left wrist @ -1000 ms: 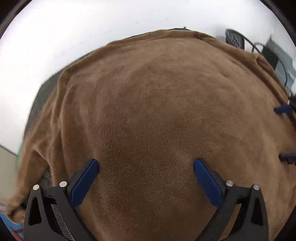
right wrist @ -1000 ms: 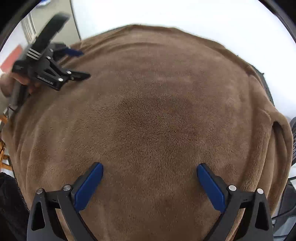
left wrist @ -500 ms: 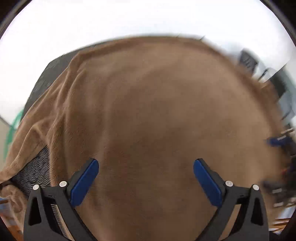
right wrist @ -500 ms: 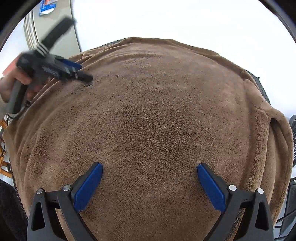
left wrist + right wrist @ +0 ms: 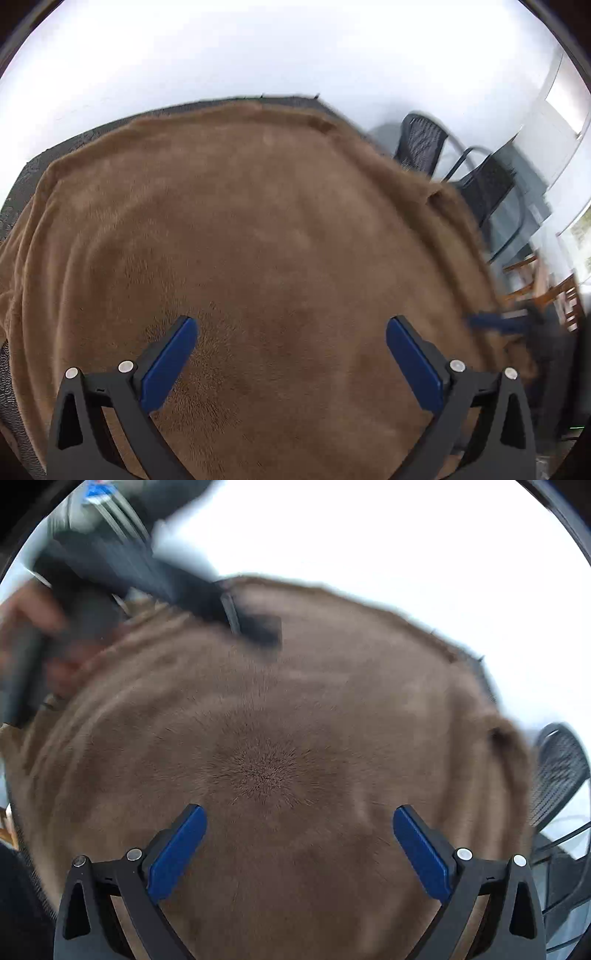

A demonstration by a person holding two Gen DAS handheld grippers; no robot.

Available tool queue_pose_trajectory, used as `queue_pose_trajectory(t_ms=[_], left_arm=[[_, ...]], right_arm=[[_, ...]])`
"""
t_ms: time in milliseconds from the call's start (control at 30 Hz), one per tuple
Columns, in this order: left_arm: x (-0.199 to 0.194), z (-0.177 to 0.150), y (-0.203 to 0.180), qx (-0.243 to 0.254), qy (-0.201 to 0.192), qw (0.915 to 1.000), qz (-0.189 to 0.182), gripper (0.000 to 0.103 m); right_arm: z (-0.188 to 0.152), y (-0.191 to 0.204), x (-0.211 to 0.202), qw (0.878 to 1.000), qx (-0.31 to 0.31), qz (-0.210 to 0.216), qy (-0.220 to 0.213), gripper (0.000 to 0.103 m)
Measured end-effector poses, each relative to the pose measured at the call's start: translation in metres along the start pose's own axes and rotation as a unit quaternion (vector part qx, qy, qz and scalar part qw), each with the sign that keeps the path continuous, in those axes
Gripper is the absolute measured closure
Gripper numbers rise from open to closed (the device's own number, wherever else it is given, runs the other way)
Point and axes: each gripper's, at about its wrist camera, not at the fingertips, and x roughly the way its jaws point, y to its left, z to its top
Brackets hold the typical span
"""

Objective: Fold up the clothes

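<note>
Both my hand-held grippers, left [image 5: 288,352] and right [image 5: 299,838], hover released over the fleece [image 5: 258,240]; a shallow pinch could slip off.

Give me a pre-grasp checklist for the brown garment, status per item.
1. Left gripper open, nothing between its fingers: ok.
2. Right gripper open, nothing held: ok.
3. Brown garment spread flat under both: ok.
4. Garment edge within either gripper's fingers: not ok, both sit over mid-fabric.
5. Fingertips touching fabric: cannot tell.
6. Views sharp enough to aim: not ok, both show motion blur.
</note>
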Motion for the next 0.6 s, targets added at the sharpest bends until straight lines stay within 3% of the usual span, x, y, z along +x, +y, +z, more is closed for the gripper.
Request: queue_pose_trajectory(t_ms=[100, 233, 300, 400, 433, 533, 600], left_arm=[[0.027, -0.009, 0.001, 0.018, 0.012, 0.9993, 0.03, 0.0], [0.041, -0.011, 0.0, 0.036, 0.003, 0.9984, 0.043, 0.0], [0.041, -0.012, -0.001, 0.037, -0.002, 0.9983, 0.045, 0.0], [0.042, -0.012, 0.0, 0.035, -0.008, 0.9983, 0.046, 0.0], [0.043, -0.012, 0.0, 0.035, -0.009, 0.9983, 0.046, 0.0], [0.043, -0.012, 0.002, 0.034, -0.011, 0.9984, 0.043, 0.0], [0.04, -0.014, 0.002, 0.032, -0.012, 0.9986, 0.04, 0.0]], right_arm=[[-0.015, -0.008, -0.056, 0.997, 0.022, -0.023, -0.069, 0.0], [-0.051, -0.044, -0.125, 0.981, 0.13, -0.079, -0.119, 0.0], [-0.073, -0.068, -0.156, 0.962, 0.21, -0.105, -0.138, 0.0], [-0.111, -0.112, -0.179, 0.918, 0.354, -0.1, -0.147, 0.0], [-0.125, -0.124, -0.178, 0.904, 0.394, -0.093, -0.139, 0.0], [-0.157, -0.144, -0.16, 0.876, 0.466, -0.048, -0.114, 0.0], [-0.165, -0.148, -0.146, 0.863, 0.492, -0.015, -0.112, 0.0]])
